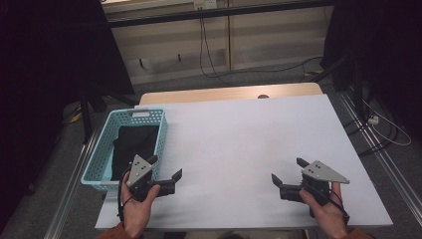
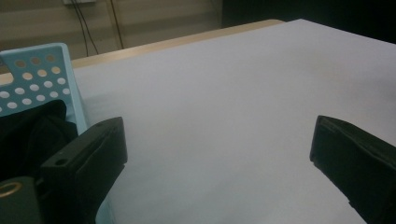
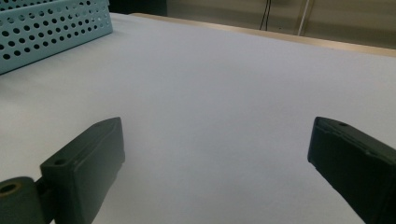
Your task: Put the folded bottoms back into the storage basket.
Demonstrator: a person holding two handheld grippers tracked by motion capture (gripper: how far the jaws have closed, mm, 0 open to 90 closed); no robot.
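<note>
two tools, one basket, one dark cloth, one counter with a white top.

the left tool (image 1: 168,169) sits at the near left of the counter (image 1: 239,144), held in the person's left hand (image 1: 137,206), its jaws spread wide with nothing between them. one jaw hangs over the near right corner of the light blue basket (image 1: 99,164); the other is over bare white counter. the right tool (image 1: 287,172) is at the near right of the counter, held in the right hand (image 1: 323,211), jaws likewise spread wide and empty, well apart from the basket.

the basket stands at the left edge of the counter, its long axis running from the near edge toward the far edge, leaning slightly to the right as it goes away. its walls are perforated with round holes. inside it lies the black cloth (image 1: 133,147), crumpled, covering most of the floor of the basket; it has no clear direction of its own beyond following the basket's length. the cloth lies just ahead and left of the left tool, close to the jaw over the corner, though i cannot tell if they touch.

in the left gripper view the basket wall (image 2: 44,84) and the cloth (image 2: 32,135) sit beside the left-hand jaw. in the right gripper view the basket (image 3: 51,28) shows far off at the upper left, with open counter (image 3: 215,107) between the jaws.
</note>
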